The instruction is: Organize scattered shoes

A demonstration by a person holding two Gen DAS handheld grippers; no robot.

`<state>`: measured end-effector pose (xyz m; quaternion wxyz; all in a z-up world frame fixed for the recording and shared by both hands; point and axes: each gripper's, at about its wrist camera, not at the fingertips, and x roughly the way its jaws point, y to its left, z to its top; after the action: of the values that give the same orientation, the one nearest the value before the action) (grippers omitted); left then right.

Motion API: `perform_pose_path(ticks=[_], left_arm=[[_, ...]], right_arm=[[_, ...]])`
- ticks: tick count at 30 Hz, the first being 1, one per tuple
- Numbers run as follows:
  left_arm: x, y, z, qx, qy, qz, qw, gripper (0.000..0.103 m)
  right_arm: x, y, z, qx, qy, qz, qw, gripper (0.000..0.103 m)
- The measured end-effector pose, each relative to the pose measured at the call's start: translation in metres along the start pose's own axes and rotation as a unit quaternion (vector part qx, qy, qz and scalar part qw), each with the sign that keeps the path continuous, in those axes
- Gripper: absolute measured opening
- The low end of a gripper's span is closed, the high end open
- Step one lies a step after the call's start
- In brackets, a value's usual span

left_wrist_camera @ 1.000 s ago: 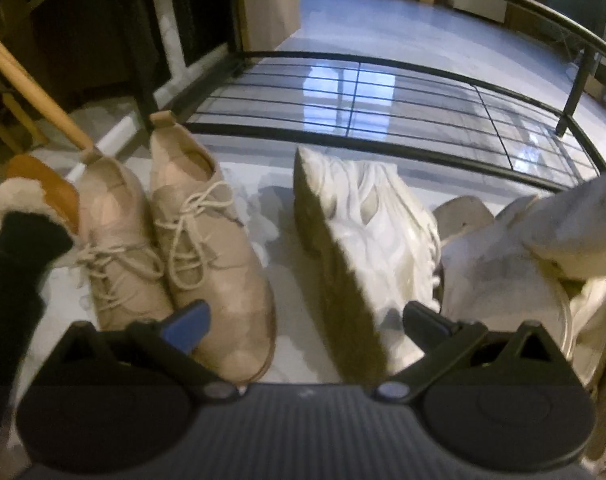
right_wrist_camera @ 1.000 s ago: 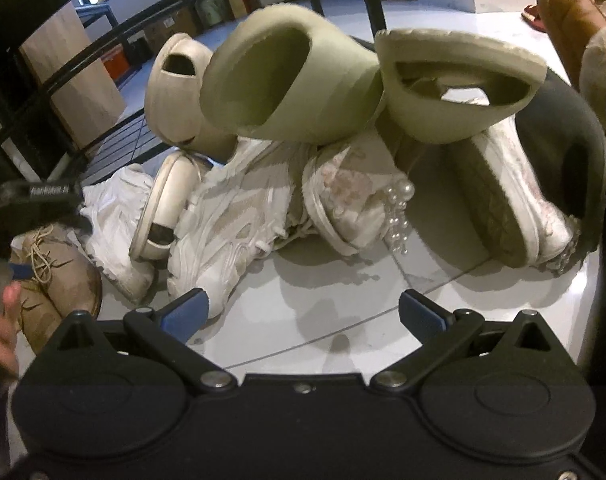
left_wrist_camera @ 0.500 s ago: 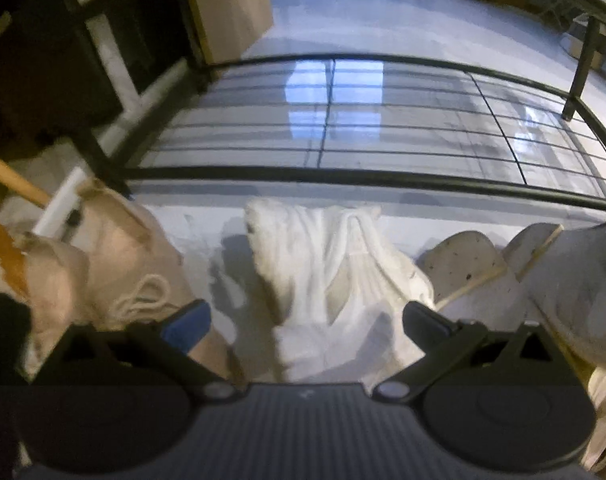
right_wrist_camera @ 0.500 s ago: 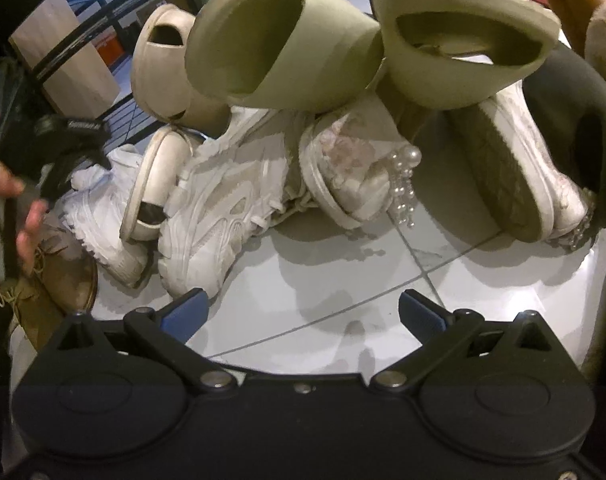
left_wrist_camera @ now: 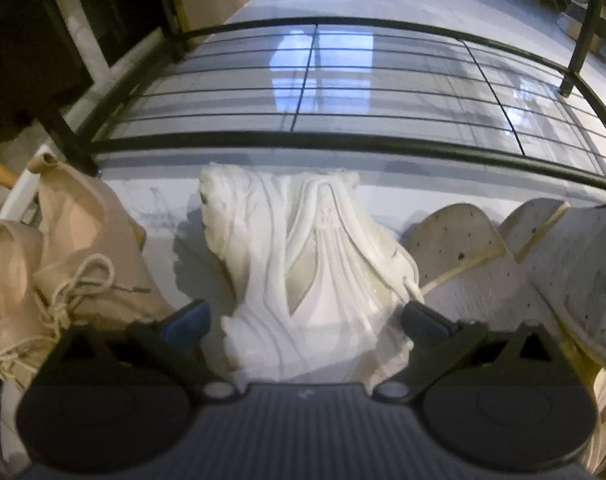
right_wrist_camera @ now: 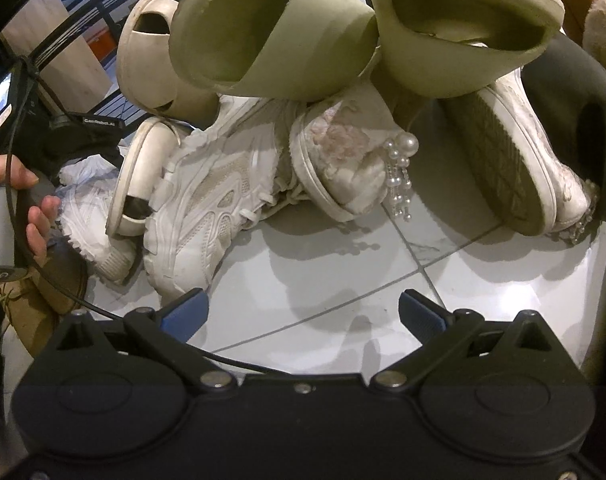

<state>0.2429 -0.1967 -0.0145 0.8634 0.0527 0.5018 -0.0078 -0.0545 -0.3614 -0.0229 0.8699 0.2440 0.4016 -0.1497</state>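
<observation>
A white sneaker is lying on the pale floor right between the spread fingers of the left gripper, its lower part running out of sight under the gripper body; whether the pads are touching it I cannot tell. Just left of it a pair of tan lace-up boots is sitting side by side, partly cut off at the edge. To its right, pale speckled soles are leaning against it, blurred and hard to sort out.

Beyond the sneaker a black metal shoe rack is standing with its lowest wire shelf bare, the glossy floor showing through the bars.

The right gripper is hanging open over bare tile, holding nothing. Ahead of it a heap is lying: two olive foam slides tipped on top, a cream sandal behind, a chunky white trainer underneath, and a pearl-trimmed shoe beside another one turned sole-up. A dark grey slide is curving round the right side. At the left edge the person's left hand is gripping its tool, cable trailing.
</observation>
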Motion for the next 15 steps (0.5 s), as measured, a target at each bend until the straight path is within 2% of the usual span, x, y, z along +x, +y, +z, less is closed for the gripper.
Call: perform_pose_path(ticks=[4,15], left_arm=[[0.007,-0.007,0.005,0.016,0.017,-0.006,0.9997,0.102],[0.017,-0.021,0.007,0.062,0.034,0.029,0.9971,0.099]], right_arm=[[0.001,-0.001,0.001,0.003,0.002,0.000,1.000,0.103],[0.004,-0.001,0.000,0.009,0.008,0.005,1.000,0.103]])
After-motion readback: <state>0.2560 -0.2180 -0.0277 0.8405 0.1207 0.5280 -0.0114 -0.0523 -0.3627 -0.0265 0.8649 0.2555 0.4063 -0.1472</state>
